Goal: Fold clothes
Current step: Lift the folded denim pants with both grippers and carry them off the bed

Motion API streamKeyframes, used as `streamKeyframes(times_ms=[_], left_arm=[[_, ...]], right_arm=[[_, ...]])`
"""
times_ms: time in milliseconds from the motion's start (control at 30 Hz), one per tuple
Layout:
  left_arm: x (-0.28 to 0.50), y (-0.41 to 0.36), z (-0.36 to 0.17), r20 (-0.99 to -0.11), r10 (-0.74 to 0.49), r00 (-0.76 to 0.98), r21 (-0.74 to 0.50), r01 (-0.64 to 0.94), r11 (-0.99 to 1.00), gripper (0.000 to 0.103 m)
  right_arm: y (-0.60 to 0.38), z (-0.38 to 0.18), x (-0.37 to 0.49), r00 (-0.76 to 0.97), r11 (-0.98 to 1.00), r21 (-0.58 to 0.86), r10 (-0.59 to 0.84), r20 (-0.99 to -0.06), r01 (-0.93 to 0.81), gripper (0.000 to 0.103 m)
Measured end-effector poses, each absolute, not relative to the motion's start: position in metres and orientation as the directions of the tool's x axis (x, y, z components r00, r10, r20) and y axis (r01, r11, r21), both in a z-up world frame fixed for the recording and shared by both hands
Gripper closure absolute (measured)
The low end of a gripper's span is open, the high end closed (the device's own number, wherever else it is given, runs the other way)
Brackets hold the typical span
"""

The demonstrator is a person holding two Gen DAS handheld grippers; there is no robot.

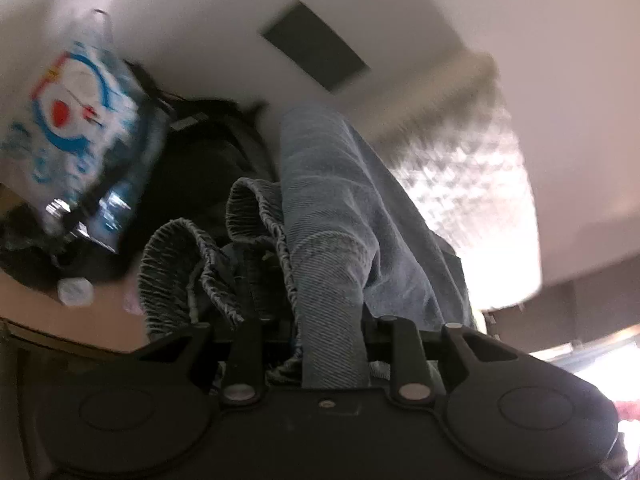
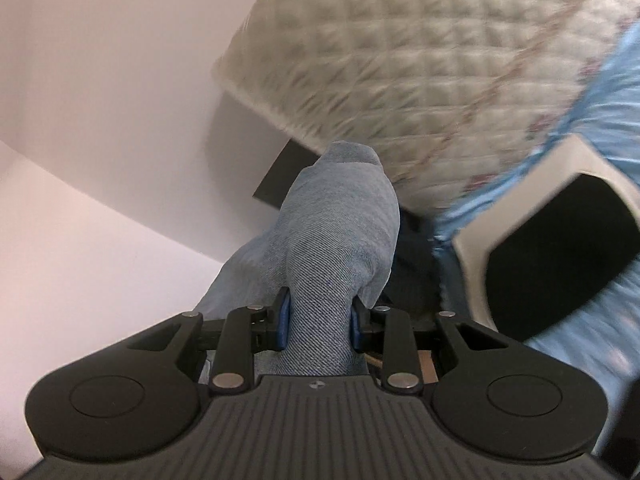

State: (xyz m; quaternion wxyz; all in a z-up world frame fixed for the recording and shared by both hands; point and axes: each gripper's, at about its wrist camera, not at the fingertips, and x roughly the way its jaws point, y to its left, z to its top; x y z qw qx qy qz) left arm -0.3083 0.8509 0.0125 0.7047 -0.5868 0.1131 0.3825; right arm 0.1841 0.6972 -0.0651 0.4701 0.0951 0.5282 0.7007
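Two handheld grippers are gripping one pale blue denim garment [image 1: 332,216]. Left gripper [image 1: 332,344]: its jaws are closing round a thick fold of the denim, which is rising between them toward the white wall [image 1: 400,8]; a gathered elastic waistband [image 1: 192,264] is bunching just to the left of that fold. Right gripper [image 2: 320,320]: its blue pads [image 2: 282,322] are pressing on both sides of another fold, which is standing up from the jaws in front of a quilted mattress [image 2: 400,60]. Background, left wrist view: a blurred white-and-blue printed bag [image 1: 80,120] is lying beside a dark bundle [image 1: 200,160], and a dark rectangular panel [image 1: 314,46] is showing on the wall.
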Motion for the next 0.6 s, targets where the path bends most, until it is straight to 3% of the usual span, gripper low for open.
streamKeyframes(times_ms=[333,600], left_arm=[[-0.326,0.910,-0.023,-0.574,0.521,0.631,-0.750,-0.660,-0.027,0.080],[-0.306,0.953,-0.089,-0.637,0.489,0.595,-0.724,-0.681,-0.115,0.079]], right_arm=[[0.825,-0.091,0.165,-0.655,-0.067,0.841,0.661,-0.365,-0.536,0.073],[0.888,-0.136,0.173,-0.667,-0.045,0.824,0.613,-0.423,-0.564,0.073]])
